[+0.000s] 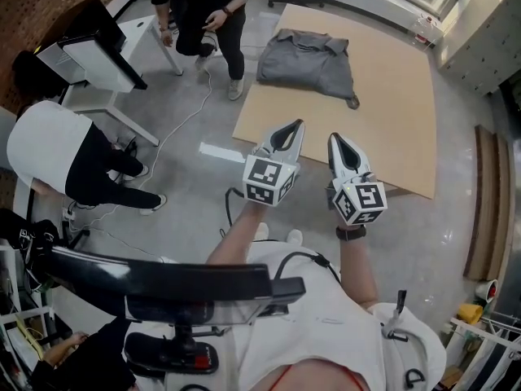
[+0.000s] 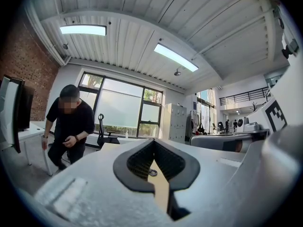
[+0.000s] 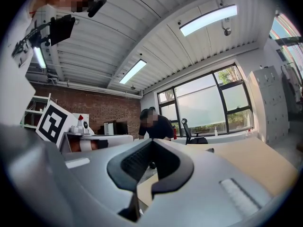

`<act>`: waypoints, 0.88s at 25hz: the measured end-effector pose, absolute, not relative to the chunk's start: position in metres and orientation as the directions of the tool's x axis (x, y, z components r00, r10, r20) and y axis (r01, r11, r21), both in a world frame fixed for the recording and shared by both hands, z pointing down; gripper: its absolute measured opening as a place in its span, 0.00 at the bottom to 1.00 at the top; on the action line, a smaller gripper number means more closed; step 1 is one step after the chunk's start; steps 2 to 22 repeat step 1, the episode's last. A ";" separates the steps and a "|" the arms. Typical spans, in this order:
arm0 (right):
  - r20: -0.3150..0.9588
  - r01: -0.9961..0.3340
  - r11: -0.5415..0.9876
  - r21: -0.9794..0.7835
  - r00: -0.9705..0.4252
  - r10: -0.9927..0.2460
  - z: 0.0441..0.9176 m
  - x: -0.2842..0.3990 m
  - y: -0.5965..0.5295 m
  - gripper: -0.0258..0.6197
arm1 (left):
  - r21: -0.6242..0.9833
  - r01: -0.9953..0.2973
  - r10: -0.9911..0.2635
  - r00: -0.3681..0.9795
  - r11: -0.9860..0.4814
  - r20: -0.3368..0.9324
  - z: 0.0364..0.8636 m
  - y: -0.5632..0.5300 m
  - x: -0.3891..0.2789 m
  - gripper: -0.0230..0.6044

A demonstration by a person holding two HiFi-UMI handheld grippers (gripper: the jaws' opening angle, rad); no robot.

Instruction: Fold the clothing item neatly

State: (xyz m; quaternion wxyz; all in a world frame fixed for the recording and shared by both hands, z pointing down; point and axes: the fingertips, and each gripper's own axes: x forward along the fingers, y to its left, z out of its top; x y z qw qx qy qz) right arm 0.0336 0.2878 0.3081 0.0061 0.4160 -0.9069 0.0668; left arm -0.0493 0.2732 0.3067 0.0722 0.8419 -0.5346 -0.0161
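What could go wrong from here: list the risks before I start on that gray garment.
1. The gray garment lies bunched at the far end of the brown board, well away from the left tongs and right tongs, both shut and empty. A hasty grab may catch one layer only.
2. A white cable trails beside the board: a likely trip hazard.
3. A crouching person is near the garment, so swinging tongs might hit them.

Person is holding both arms out in front, side by side. Left gripper point(image 1: 296, 125) is pointing level and forward, jaws pressing together. Right gripper point(image 1: 334, 140) is sitting just beside it, pointing same way, jaws pressing together too. Both elbows are bending.
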 end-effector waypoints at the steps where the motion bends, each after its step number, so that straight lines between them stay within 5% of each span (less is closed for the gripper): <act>1: 0.067 -0.757 0.643 -0.117 -0.652 -0.756 0.309 0.034 0.289 0.04 | 0.139 -0.898 -0.902 0.428 -0.418 0.052 0.308 0.274 -0.050 0.04; 22: 0.067 -0.757 0.643 -0.117 -0.652 -0.756 0.309 0.034 0.289 0.04 | 0.139 -0.898 -0.902 0.428 -0.418 0.052 0.308 0.274 -0.050 0.04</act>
